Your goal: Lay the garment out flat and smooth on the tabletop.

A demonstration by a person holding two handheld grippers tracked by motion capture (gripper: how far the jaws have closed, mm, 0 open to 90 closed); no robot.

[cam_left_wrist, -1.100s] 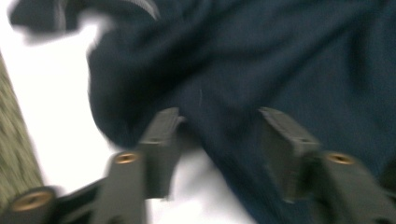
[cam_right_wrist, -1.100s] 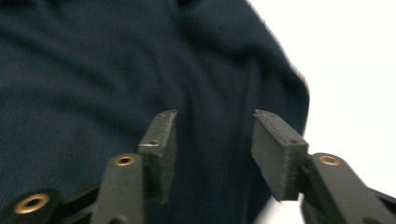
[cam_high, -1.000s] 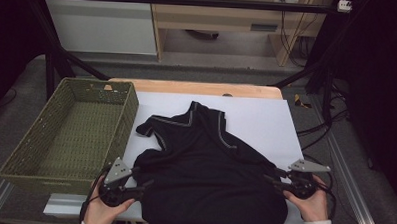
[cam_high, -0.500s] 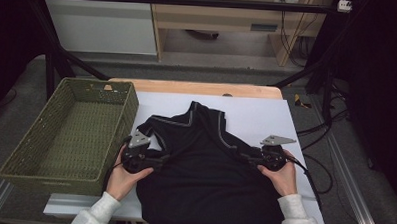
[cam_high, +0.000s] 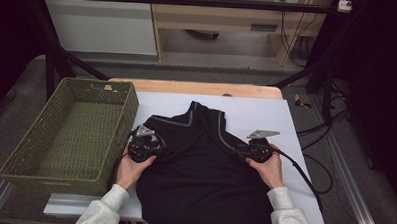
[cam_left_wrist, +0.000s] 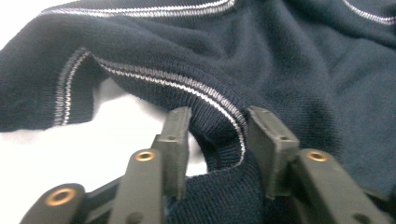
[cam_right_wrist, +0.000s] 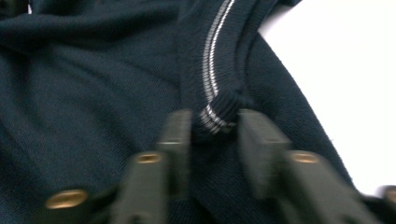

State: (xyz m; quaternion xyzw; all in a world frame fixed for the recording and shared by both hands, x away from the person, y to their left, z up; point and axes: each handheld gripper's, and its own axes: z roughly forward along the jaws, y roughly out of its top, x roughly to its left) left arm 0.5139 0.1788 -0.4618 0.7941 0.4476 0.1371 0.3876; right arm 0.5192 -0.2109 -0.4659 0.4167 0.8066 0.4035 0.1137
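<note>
A dark navy knit vest with white-striped trim lies flat on a white sheet. My left gripper is at the vest's left armhole. In the left gripper view the ribbed armhole edge sits between the jaws of the left gripper, which have just been closing. A sliver of white still shows beside one pad. My right gripper is at the right armhole. Its jaws have also just been closing, and in the blurred right gripper view the right gripper pinches the striped rib end.
An olive woven basket stands open against the sheet's left side, close to my left hand. The wooden table edge runs behind the vest. A cable trails from the right gripper over the sheet's right part.
Both hands have moved from the vest's lower corners near the front edge up to its armholes and slightly inward. The vest has stayed flat.
</note>
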